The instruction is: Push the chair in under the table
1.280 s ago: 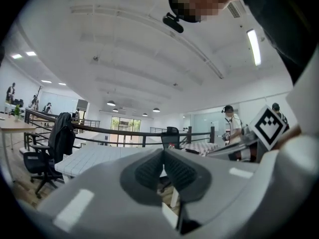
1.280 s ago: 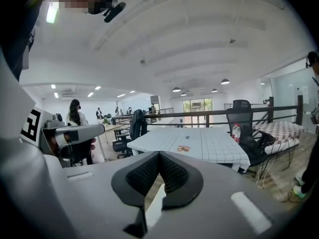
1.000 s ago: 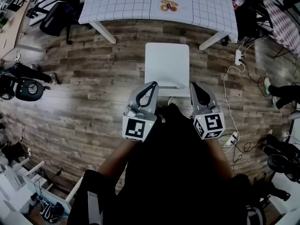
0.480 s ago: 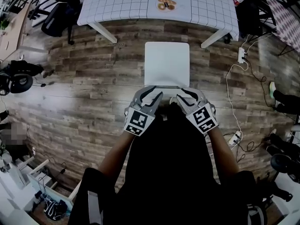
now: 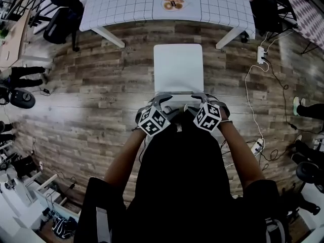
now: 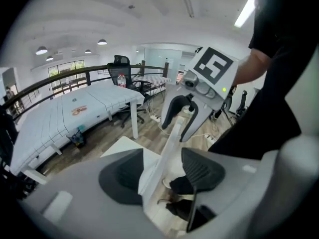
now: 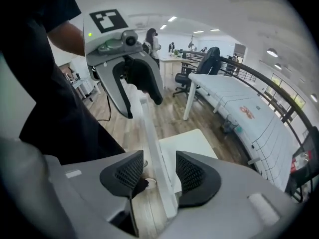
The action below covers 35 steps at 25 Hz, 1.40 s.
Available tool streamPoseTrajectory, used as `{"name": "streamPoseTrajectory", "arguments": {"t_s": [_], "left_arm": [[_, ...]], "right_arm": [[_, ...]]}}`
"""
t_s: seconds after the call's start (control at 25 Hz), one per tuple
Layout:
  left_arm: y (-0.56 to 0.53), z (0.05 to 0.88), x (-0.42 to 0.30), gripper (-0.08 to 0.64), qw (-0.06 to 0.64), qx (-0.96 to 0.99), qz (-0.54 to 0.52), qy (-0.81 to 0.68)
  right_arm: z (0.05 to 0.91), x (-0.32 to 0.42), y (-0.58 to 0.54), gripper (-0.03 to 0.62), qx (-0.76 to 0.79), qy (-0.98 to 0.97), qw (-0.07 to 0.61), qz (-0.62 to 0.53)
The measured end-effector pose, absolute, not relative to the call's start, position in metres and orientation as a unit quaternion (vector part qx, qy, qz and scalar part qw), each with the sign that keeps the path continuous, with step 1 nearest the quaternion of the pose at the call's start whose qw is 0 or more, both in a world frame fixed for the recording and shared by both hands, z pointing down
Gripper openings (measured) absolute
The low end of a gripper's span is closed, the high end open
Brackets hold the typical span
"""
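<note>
A white chair (image 5: pixel 178 67) stands on the wood floor just short of the white table (image 5: pixel 131 4) with the grid cloth, its seat wholly outside the table's edge. Both grippers have come down over the top rail of its backrest (image 6: pixel 167 148). The left gripper (image 5: pixel 164 103) (image 6: pixel 160 171) has the thin rail between its jaws, which are opening, with gaps on both sides. The right gripper (image 5: pixel 200 101) (image 7: pixel 159 176) straddles the same rail (image 7: pixel 152 143) a little further right, its jaws also opening and its pads clear of it. Neither presses on the chair.
A small orange-and-black item (image 5: pixel 172 4) lies on the table. A power strip with cables (image 5: pixel 260 59) runs along the floor to the right. A black office chair (image 5: pixel 61 19) stands at the far left, with a person's legs (image 5: pixel 25 72) beyond.
Both grippers dropped from above the chair's back and tipped downward. Their jaws went from shut to wide and now straddle the backrest's top rail.
</note>
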<state>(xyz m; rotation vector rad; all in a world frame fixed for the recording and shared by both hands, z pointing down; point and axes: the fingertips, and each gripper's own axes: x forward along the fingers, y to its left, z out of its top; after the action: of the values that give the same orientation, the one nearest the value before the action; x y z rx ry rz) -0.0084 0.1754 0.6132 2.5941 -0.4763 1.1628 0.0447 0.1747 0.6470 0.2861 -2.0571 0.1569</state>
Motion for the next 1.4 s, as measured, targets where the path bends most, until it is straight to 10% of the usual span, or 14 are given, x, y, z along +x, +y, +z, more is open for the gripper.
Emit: {"name": "streamPoseTrajectory", "arguments": {"t_s": [1.4], "left_arm": [[0.195,0.758,0.005,0.201,0.040,0.777,0.629,-0.002]], "right_arm": [[0.769,0.032,0.188,0.133,-0.014,-0.777,0.629,0.001]]}}
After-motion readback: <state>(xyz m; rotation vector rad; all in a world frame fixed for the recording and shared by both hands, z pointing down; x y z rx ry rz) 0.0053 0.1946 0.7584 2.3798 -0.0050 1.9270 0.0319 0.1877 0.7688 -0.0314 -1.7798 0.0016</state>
